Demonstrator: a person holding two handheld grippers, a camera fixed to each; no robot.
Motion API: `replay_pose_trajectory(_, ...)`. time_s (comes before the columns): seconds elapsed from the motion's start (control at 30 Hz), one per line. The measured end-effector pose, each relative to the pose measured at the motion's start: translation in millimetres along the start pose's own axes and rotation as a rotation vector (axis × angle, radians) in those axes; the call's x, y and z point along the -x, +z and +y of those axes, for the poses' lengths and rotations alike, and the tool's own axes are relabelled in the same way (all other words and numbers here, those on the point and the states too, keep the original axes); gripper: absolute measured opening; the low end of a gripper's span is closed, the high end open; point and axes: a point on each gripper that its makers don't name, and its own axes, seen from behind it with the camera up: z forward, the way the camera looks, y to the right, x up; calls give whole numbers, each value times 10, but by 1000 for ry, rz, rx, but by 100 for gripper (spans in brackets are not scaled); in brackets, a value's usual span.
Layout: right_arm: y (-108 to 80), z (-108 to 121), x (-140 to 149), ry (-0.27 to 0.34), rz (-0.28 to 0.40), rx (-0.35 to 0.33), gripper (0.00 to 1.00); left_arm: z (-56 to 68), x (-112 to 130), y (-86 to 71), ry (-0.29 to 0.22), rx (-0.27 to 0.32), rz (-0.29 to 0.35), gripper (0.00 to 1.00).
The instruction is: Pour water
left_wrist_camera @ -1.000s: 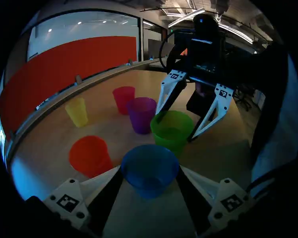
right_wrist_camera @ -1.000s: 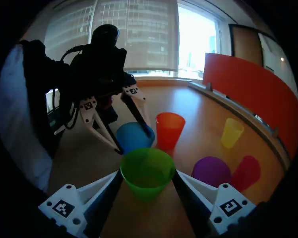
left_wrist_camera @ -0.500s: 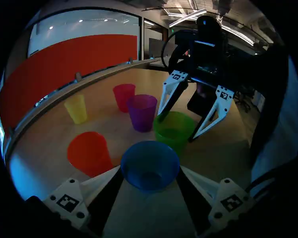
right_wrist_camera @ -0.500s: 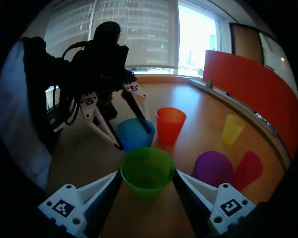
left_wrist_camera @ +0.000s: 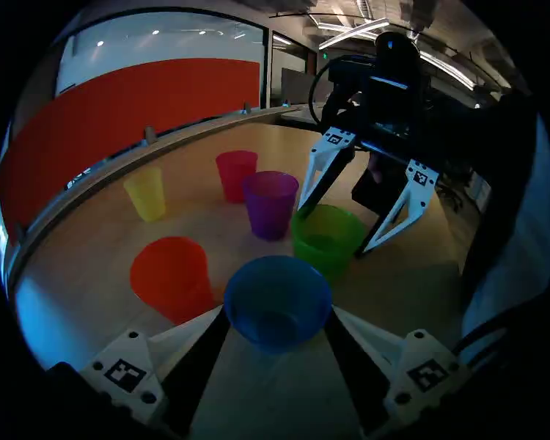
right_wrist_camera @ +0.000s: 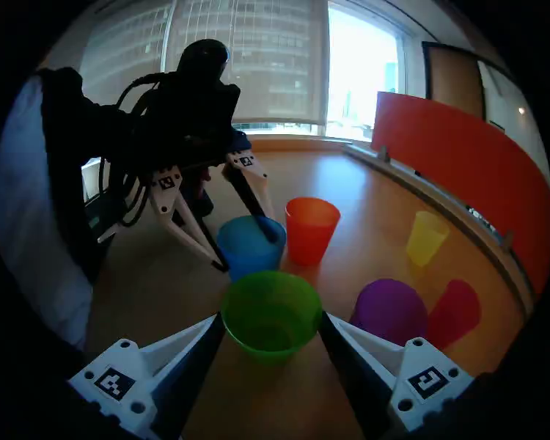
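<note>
Two grips are set: your left gripper (left_wrist_camera: 277, 317) pinches the blue cup (left_wrist_camera: 278, 301), your right gripper (right_wrist_camera: 270, 323) the green cup (right_wrist_camera: 270, 312), both at the table's (right_wrist_camera: 363, 213) near end. They look light, thin and squashy; squeeze gently below the rim. Six cups total, one per colour: orange cup (left_wrist_camera: 171, 275), purple cup (left_wrist_camera: 269, 202), pink cup (left_wrist_camera: 236, 172) and yellow cup (left_wrist_camera: 147, 192) stand farther off.

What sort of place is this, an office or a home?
Probably an open-plan office: a long wooden table with a red partition along one edge, a large window facing tall buildings, and strip lights on the ceiling.
</note>
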Motion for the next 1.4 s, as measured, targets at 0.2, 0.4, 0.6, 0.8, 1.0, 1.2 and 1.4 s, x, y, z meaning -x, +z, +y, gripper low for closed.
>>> replay_pose_trajectory(0.2,-19,0,-7,2,0,3,99,-11,41,-6,-7,-2,-15,89)
replay_pose_trajectory(0.4,-35,2,-12,1,-3,6,99,-10,62,-28,-29,10,-22,93)
replay_pose_trajectory(0.6,-56,10,-25,3,0,5,100,-56,91,-47,-51,7,-31,93)
replay_pose_trajectory(0.8,-87,14,-13,4,-4,5,100,-64,108,-98,-44,4,-37,93)
replay_pose_trajectory(1.0,-168,12,31,4,-13,13,100,-73,146,-169,-32,-10,-45,93)
replay_pose_trajectory(1.2,-266,18,67,4,-20,28,100,-140,193,-257,-33,-36,-53,93)
replay_pose_trajectory(1.4,-390,23,114,15,-28,44,100,-171,250,-371,-35,-59,-62,93)
